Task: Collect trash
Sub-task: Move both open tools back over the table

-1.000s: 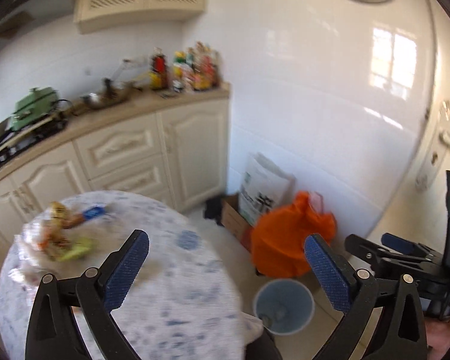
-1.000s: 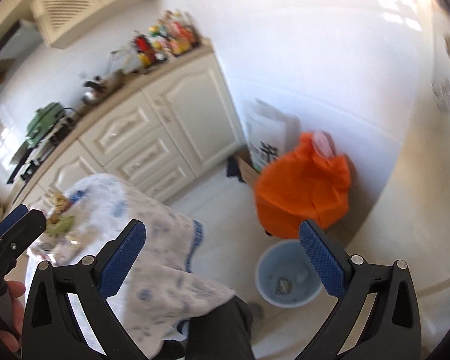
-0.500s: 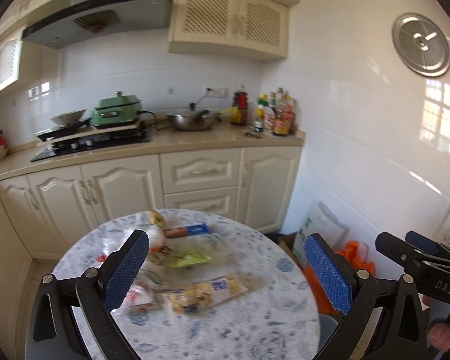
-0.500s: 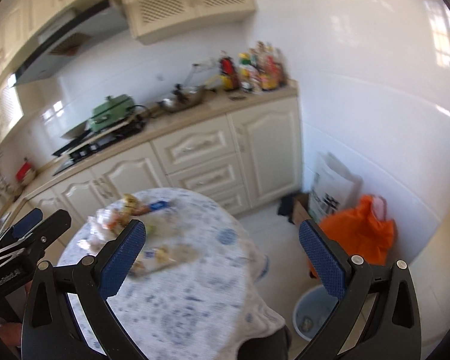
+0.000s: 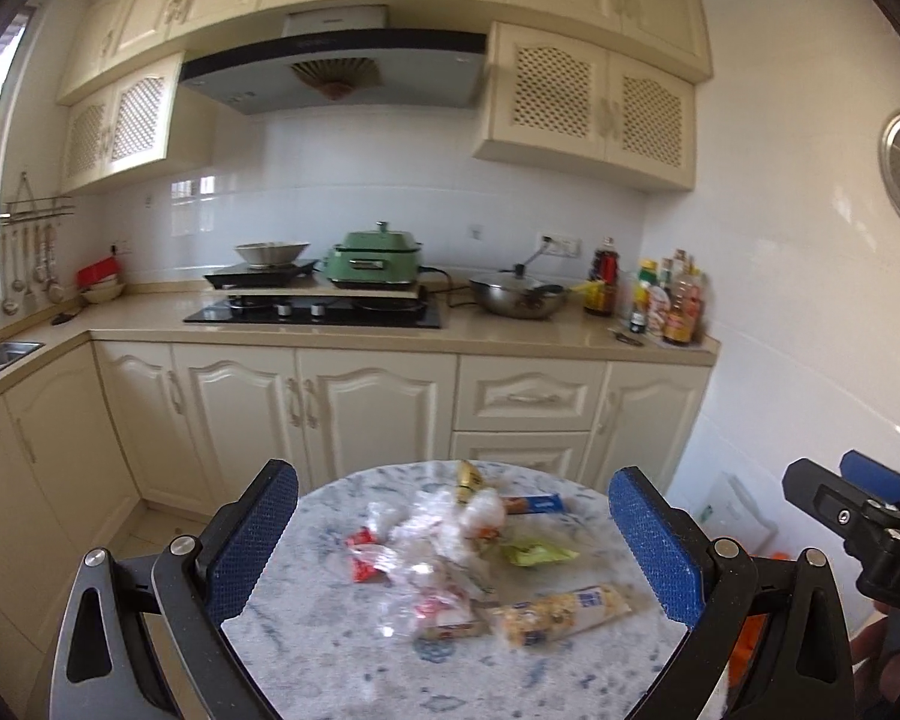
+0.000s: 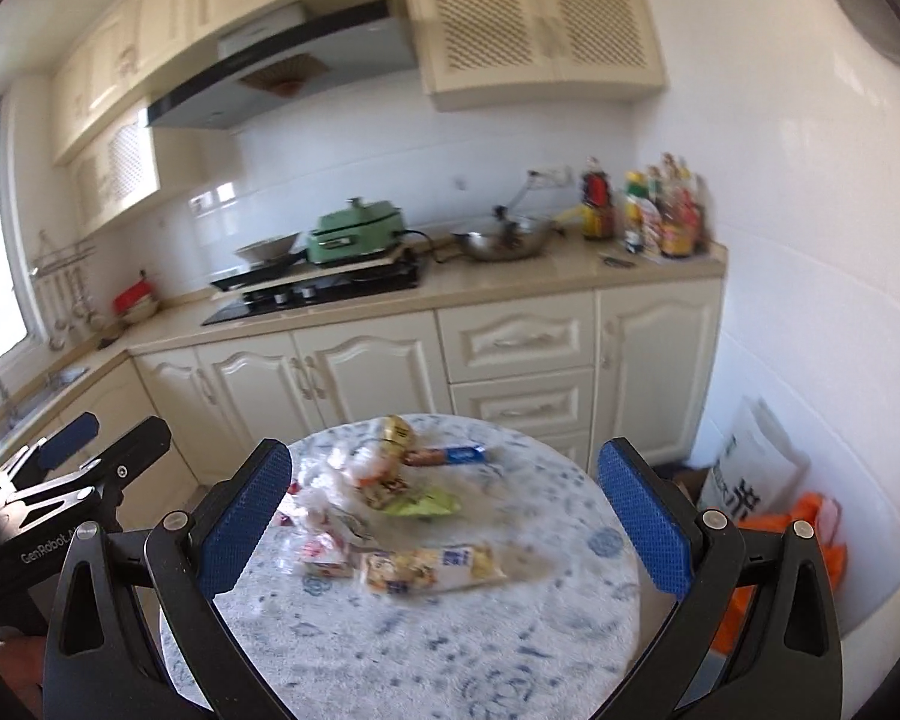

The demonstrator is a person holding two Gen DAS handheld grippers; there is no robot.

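Observation:
A pile of trash lies on a round table [image 5: 354,654] with a blue-patterned white cloth: crumpled clear plastic bags [image 5: 444,531], a red wrapper [image 5: 363,558], a green wrapper [image 5: 537,553], a long yellow snack packet [image 5: 561,612] and a blue-ended tube wrapper [image 5: 537,504]. The same pile shows in the right wrist view, with the yellow packet [image 6: 429,567] nearest. My left gripper [image 5: 453,546] is open and empty, above the table's near side. My right gripper [image 6: 444,519] is open and empty, to the right of the left one [image 6: 72,480].
Cream kitchen cabinets [image 5: 330,414] with a hob, a green cooker [image 5: 375,261] and a wok stand behind the table. An orange bag [image 6: 810,525] and a white paper bag [image 6: 756,474] sit on the floor by the right wall.
Both grippers have swung up and left, away from the blue bin and orange bag on the floor, and now face the table's trash pile. Both stayed open.

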